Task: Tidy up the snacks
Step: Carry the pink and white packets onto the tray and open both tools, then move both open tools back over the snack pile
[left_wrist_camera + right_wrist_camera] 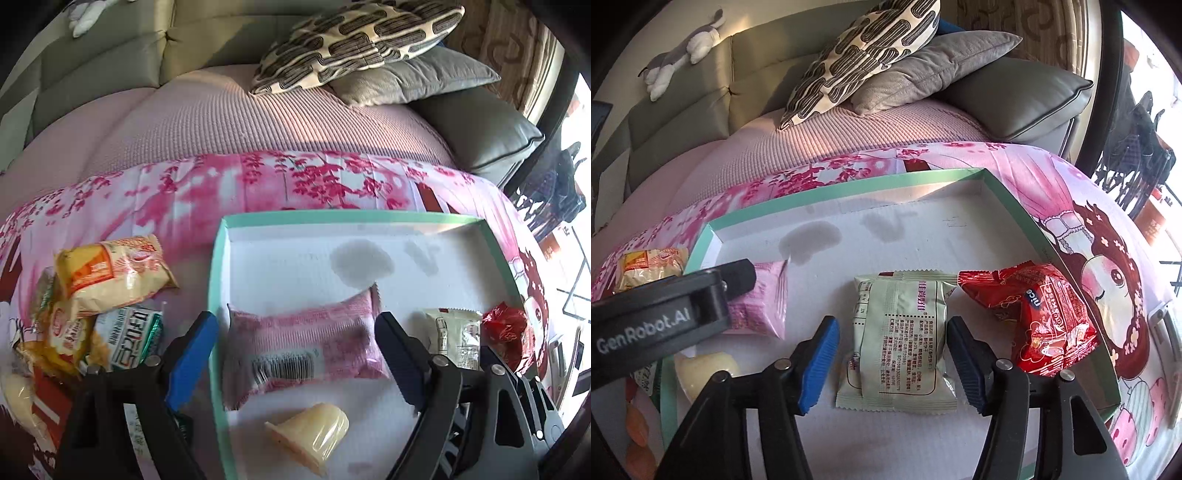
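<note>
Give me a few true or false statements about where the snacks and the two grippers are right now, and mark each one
1. The pink packet lies inside the green-rimmed tray. True.
2. The right gripper is clamped shut on the red packet. False: its jaws are open on either side of the pale green packet.
3. The jelly cup lies in the tray. True.
4. Every snack is already in the tray. False: the yellow packet lies outside it.
5. The left gripper is open. True.

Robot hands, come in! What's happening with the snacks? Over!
Left gripper open around pink packet. Right gripper open around green packet. Both in tray. Red packet close beside.
</note>
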A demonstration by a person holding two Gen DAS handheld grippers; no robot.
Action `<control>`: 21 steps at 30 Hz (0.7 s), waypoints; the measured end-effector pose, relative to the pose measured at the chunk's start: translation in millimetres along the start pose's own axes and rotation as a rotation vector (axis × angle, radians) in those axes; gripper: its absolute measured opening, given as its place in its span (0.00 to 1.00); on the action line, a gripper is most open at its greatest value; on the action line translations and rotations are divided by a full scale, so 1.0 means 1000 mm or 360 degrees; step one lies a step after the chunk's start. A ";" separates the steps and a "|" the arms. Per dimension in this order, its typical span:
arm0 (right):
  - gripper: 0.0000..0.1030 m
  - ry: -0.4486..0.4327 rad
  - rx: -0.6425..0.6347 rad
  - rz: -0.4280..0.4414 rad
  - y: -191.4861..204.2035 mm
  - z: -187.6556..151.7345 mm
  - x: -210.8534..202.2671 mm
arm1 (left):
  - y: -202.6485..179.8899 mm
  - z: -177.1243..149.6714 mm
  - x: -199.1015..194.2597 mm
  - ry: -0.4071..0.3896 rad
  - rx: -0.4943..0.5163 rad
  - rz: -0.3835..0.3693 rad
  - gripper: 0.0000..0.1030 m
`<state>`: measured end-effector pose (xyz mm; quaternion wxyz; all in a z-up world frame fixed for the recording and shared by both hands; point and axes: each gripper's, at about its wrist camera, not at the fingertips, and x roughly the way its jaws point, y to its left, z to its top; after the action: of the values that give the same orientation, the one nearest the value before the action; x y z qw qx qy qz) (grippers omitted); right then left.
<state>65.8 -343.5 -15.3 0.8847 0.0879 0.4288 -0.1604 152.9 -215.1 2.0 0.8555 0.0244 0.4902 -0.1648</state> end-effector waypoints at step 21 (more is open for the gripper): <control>1.00 -0.0090 0.0000 0.0070 0.012 0.000 -0.015 | 0.082 -0.025 -0.059 -0.0239 -0.0270 0.0313 0.98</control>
<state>61.3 -329.1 -3.0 0.8998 0.0928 0.4015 -0.1432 129.3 -117.2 29.3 0.9007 -0.0125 0.4324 -0.0396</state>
